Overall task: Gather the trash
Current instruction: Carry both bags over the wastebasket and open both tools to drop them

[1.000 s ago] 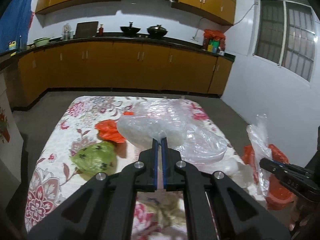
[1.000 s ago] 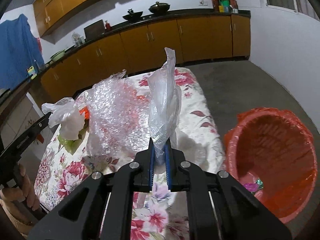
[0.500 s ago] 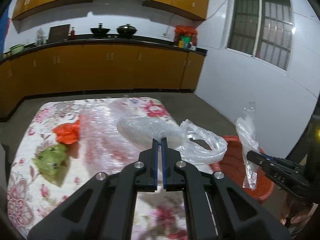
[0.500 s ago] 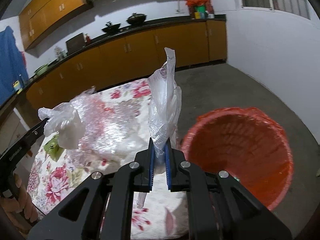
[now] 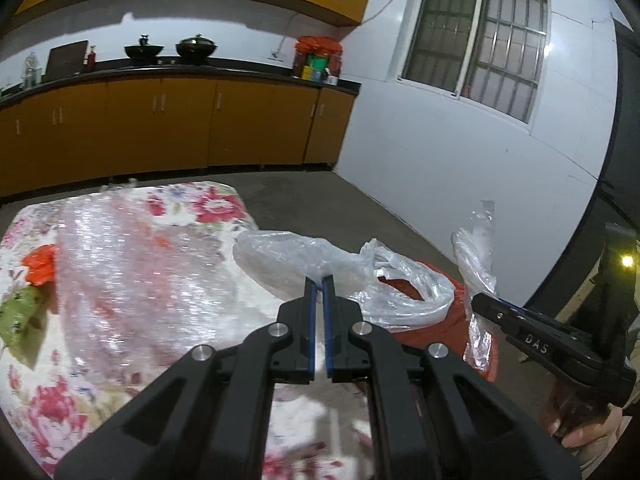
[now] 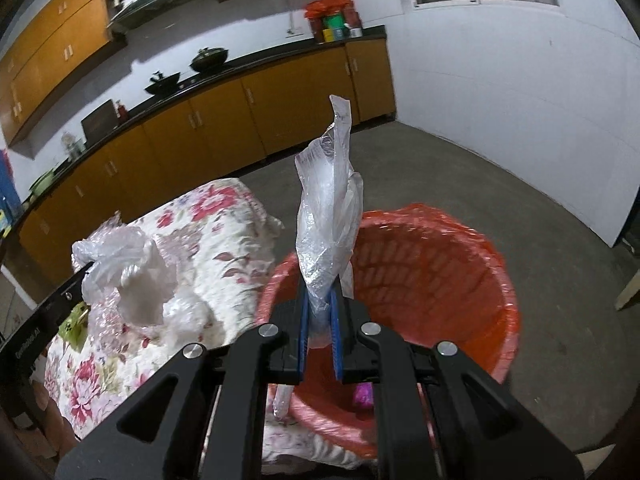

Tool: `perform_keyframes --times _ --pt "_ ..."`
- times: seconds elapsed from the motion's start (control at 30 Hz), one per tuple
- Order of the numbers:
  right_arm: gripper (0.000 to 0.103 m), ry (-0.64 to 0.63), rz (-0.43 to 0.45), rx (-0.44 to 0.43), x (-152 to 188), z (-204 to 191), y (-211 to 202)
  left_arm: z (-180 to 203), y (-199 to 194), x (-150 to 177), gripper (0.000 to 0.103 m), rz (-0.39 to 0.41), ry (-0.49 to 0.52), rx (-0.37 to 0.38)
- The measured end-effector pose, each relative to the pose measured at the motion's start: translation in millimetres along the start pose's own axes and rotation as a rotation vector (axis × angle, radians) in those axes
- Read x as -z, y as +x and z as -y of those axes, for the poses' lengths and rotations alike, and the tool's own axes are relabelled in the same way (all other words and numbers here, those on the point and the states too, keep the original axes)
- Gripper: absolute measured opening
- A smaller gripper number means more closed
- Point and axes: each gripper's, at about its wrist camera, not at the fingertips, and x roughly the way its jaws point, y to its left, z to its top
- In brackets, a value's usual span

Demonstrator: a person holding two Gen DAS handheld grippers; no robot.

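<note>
Bin (image 6: 432, 280) on floor right of table (image 6: 224, 216), bubble wrap (image 5: 140, 276) on table, counter (image 5: 160, 72) behind

Glossy, crinkled clear plastic bag (image 6: 328, 216); shiny thin red plastic liner (image 6: 460, 248) beside it; matt floral cloth tablecloth (image 6: 224, 216).

both tools are black with silver screws and blue finger pads (image 5: 309, 320); the right tool (image 5: 478, 303) reads "das" in white.
</note>
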Motion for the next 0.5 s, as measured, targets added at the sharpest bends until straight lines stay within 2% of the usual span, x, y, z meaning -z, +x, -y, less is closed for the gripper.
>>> perform_keyframes --times 0.5 --pt "0.010 0.078 0.011 0.032 -7 40 9 50 61 9 0.005 -0.092 0.028 0.113"
